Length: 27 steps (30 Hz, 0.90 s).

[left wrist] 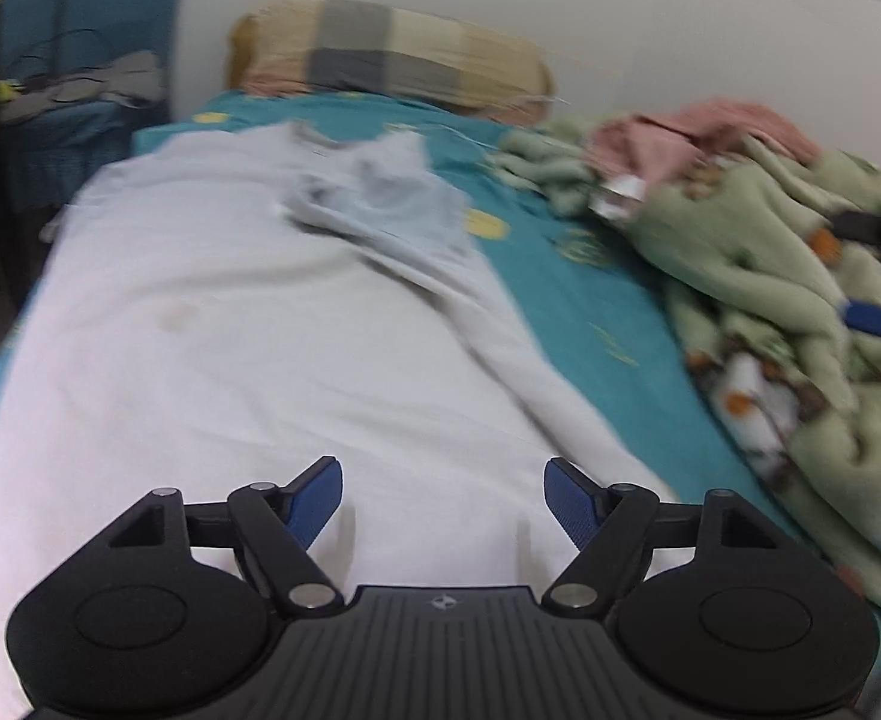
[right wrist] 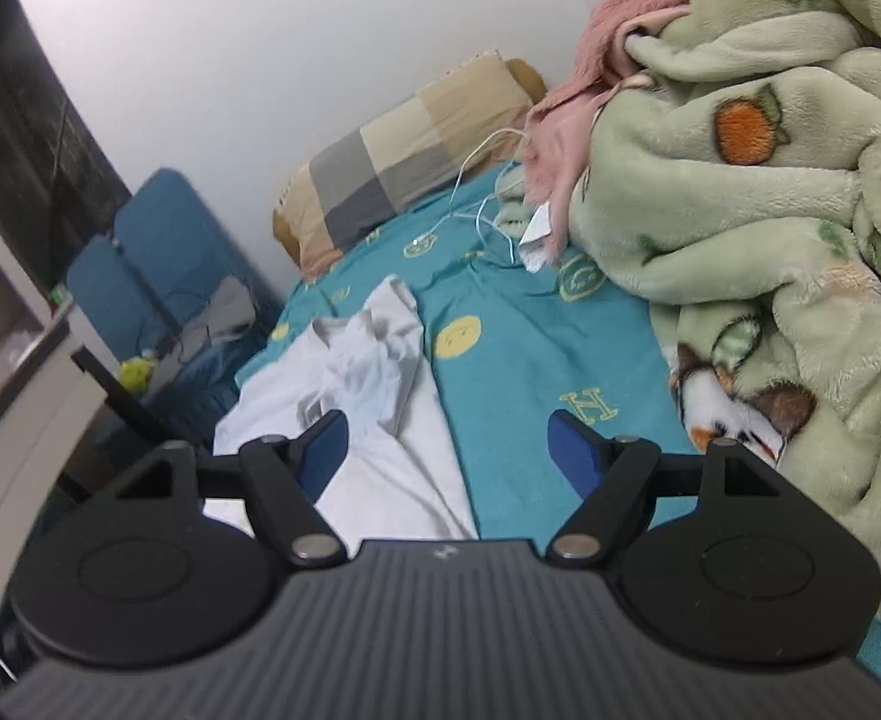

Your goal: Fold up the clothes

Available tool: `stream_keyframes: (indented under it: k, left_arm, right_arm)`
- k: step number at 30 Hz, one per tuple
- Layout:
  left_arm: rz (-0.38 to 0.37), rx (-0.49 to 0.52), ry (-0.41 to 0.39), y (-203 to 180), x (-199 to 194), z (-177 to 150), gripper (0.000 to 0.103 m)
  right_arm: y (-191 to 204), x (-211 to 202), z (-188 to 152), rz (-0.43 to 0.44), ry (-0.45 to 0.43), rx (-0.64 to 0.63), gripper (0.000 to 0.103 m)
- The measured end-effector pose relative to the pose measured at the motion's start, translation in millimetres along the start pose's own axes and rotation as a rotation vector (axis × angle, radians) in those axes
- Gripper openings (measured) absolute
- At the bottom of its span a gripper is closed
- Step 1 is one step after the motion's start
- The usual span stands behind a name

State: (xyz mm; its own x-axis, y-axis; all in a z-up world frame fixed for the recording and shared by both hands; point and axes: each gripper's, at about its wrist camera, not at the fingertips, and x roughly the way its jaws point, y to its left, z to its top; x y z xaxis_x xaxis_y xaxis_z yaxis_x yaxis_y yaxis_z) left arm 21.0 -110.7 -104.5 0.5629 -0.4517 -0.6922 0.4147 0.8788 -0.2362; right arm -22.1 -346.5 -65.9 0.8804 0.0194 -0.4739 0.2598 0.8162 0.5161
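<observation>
**Both grippers free above the shirt**

While the white shirt (left wrist: pixel 230 312) lies flat along the bed's left half, its far right sleeve folded inward, the left gripper (left wrist: pixel 443 501) hangs spread and empty over the near hem; the right gripper (right wrist: pixel 446 450) is likewise released, holding nothing, likely between folds.

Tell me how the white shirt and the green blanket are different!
The shirt is plain white; the blanket is green with orange fruit pictures. The shirt looks thin and smooth; the blanket looks thick and fluffy. The shirt is mostly spread flat, bunched only near the collar; the blanket is heaped in a crumpled pile. Both lie on the teal sheet, and neither tool holds them.
</observation>
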Motion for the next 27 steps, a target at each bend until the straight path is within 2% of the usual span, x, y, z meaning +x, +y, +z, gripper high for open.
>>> stream_keyframes:
  k: [1, 4, 9, 11, 12, 13, 15, 16, 17, 18, 20, 24, 27]
  left_arm:
    - [-0.033, 0.006, 0.017, -15, 1, -5, 0.074]
    - [-0.062, 0.053, 0.059, -57, 10, -17, 0.073]
    - [-0.101, 0.101, 0.141, -90, 39, -38, 0.066]
    - [-0.122, 0.087, 0.167, -89, 49, -43, 0.063]
    - [-0.13, 0.071, 0.179, -85, 52, -44, 0.058]
    - [-0.138, 0.054, 0.191, -81, 54, -45, 0.046]
    - [-0.159, 0.018, 0.207, -76, 58, -45, 0.028]
    - [-0.168, 0.003, 0.2, -73, 56, -44, 0.023]
    - [-0.175, -0.013, 0.191, -71, 53, -44, 0.013]
    - [-0.19, -0.031, 0.184, -68, 50, -42, 0.008]
    - [-0.219, -0.07, 0.175, -61, 42, -35, 0.005]
    - [-0.217, -0.011, 0.128, -49, 13, -23, 0.001]
    - [-0.244, -0.043, 0.109, -33, -8, -17, 0.0]
  right_arm:
    - [-3, 2, 0, -0.002, 0.006, 0.0, 0.076]
    - [-10, 6, 0, -0.003, 0.024, 0.005, 0.076]
    - [-19, 11, 1, -0.015, 0.035, 0.017, 0.076]
    - [-23, 14, 2, -0.011, 0.045, 0.036, 0.076]
    - [-25, 16, 2, -0.007, 0.049, 0.042, 0.076]
    - [-26, 17, 2, -0.006, 0.052, 0.047, 0.076]
    - [-27, 19, 2, -0.005, 0.058, 0.049, 0.076]
    - [-27, 20, 1, -0.006, 0.061, 0.048, 0.076]
    - [-27, 21, 1, -0.006, 0.067, 0.047, 0.076]
    - [-27, 22, 1, -0.006, 0.075, 0.045, 0.076]
    - [-27, 24, 0, -0.001, 0.089, 0.044, 0.076]
    - [-24, 28, -2, -0.006, 0.107, 0.03, 0.076]
    - [-21, 31, -4, -0.009, 0.129, 0.019, 0.076]
